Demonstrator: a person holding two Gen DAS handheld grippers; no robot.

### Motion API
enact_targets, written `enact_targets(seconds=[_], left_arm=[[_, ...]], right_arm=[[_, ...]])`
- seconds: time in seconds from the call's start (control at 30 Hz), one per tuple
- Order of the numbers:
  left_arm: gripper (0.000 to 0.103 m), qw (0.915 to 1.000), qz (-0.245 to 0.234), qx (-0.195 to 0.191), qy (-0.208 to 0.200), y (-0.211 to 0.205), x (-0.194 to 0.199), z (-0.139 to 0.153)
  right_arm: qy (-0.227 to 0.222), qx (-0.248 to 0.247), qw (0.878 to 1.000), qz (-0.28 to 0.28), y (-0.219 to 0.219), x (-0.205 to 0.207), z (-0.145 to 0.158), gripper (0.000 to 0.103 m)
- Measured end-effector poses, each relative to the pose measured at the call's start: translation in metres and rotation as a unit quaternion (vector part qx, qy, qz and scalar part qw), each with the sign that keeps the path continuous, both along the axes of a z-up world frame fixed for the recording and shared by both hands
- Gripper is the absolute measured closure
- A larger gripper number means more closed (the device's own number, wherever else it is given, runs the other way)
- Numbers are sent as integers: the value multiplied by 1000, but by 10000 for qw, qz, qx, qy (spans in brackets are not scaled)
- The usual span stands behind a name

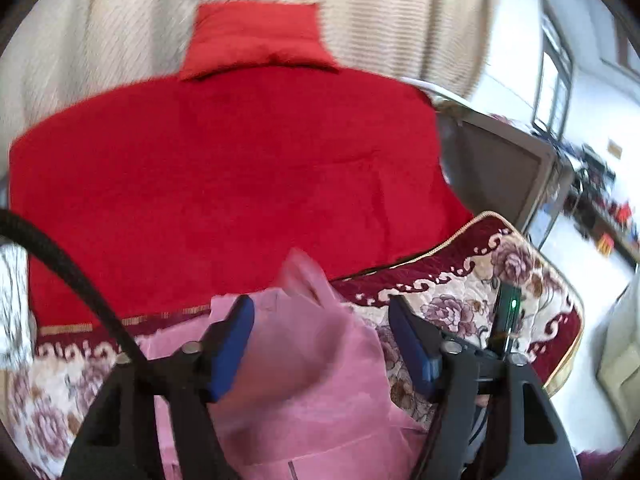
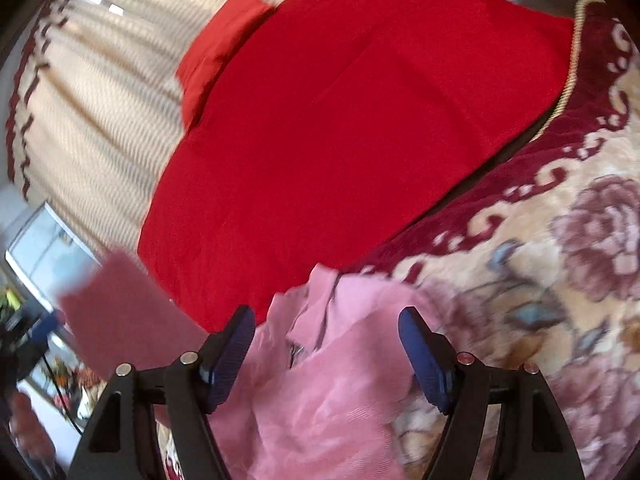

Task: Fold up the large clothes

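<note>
A broad red blanket (image 1: 224, 184) spreads over the bed beyond both tools, with a red pillow (image 1: 260, 38) at its far end against a striped curtain (image 1: 400, 20). Nearer the tools lies a floral quilt (image 1: 480, 280) with a dark red border. On it rests the pink garment (image 1: 304, 380), crumpled and blurred, directly beneath and between the fingers of each tool. The left tool (image 1: 322, 344) stands wide open above the cloth, gripping nothing. The right tool (image 2: 326, 352) is likewise spread wide, the pink garment (image 2: 320, 392) lying loose below it, unpinched.
</note>
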State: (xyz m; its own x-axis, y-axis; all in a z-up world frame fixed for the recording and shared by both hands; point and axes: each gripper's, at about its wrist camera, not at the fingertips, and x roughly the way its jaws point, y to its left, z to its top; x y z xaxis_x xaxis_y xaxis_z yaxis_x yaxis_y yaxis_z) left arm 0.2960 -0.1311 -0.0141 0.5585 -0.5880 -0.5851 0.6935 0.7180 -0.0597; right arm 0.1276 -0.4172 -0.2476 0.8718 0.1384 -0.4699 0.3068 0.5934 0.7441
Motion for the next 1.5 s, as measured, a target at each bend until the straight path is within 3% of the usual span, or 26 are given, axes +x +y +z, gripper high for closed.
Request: enact_targets(seconds=[0.07,0.2,0.3,0.37,0.4,0.47,0.53,0.6,0.63,0.7,0.77,0.87,0.9,0.97,1.0,1.07,1.1,1.2,1.27,1.37,1.5], left_arm=[[32,9999,1,88,-93,2,-1,-3],[31,9948,911,429,174,23,31,-24],[31,9800,1694,935,465,55,65,-69],[31,9637,2194,1267,837,80,87,-110],[31,9595,2308,1306,950,88,93,-122],[31,9483,2584,1327,1279,110,106,-158],[32,9394,2736,1466,1453,117,109,-191],[32,9273,2788,1743,1789,122,115,-228],[31,9241,2751,1673,2059,127,117,-246],[30,9272,2816,1351,2066,133,116,-247],[30,9292,2742,1348,2082,134,113,-237],[30,9383,2748,1123,1771,141,104,-211],[30,9415,2751,1032,1650,144,101,-203],[30,9456,2754,962,1443,152,91,-193],[30,9434,2784,1094,1432,155,89,-195],[30,9367,2726,1356,1730,164,87,-212],[29,9349,2638,1281,1998,171,85,-220],[29,9325,2688,799,2277,189,67,-210],[29,9376,2663,585,2156,200,48,-194],[29,9481,2481,740,1845,215,15,-177],[24,9573,2131,802,1783,241,-21,-178]], right_arm=[[-82,14,10000,-22,-5,-3,4,26],[-154,-210,9995,200,4,-1,12,26],[-149,-275,9977,606,19,8,12,26],[-79,-416,9946,949,36,17,10,28],[-38,-507,9927,1097,44,21,10,31],[123,-728,9867,1446,64,35,5,48],[366,-922,9804,1704,81,47,-3,59],[743,-973,9743,1891,93,58,-19,59],[1125,-938,9681,2035,99,67,-34,59],[1294,-989,9650,2054,103,73,-47,63],[1261,-1160,9629,2086,106,72,-40,65],[891,-795,9702,2109,98,66,-31,61],[786,-800,9710,2111,99,64,-27,58],[656,-930,9721,2052,102,59,-21,33],[685,-965,9706,2098,105,59,-23,32],[1109,-997,9582,2443,115,68,-37,34],[1275,-1075,9525,2550,121,73,-43,36],[1136,-1332,9498,2592,123,62,-33,40],[873,-1177,9548,2584,117,49,-23,40],[663,-1263,9568,2534,109,24,-9,38],[617,-1062,9576,2605,94,-1,-6,38]])
